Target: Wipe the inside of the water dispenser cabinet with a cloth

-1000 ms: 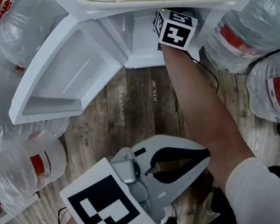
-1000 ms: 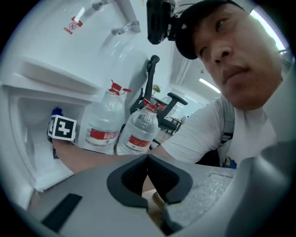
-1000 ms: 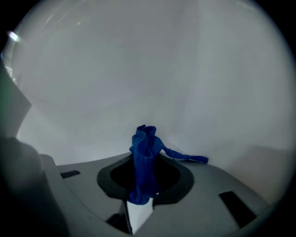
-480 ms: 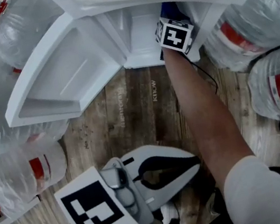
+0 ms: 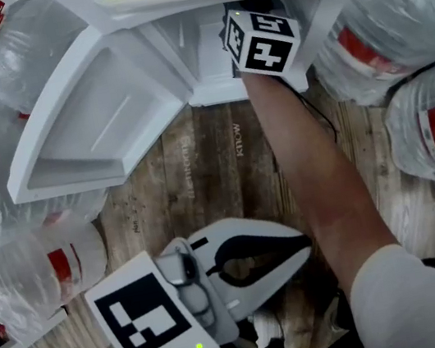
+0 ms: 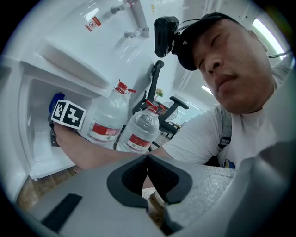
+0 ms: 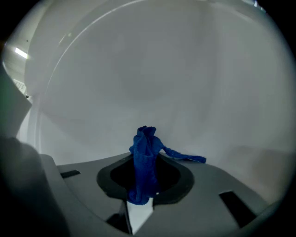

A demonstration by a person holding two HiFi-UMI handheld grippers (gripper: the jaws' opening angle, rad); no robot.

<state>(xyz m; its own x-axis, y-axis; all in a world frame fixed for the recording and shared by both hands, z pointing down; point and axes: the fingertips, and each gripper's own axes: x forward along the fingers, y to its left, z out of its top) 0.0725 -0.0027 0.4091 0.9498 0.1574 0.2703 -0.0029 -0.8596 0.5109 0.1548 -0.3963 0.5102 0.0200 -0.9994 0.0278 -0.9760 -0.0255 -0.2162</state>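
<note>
Right tongs grip blue cloth inside cabinet

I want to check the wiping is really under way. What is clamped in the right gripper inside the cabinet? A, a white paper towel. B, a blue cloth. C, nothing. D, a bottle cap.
B: the right gripper view shows the right gripper with its jaws closed on a bunched blue cloth, facing the white wall of the cabinet.
</note>
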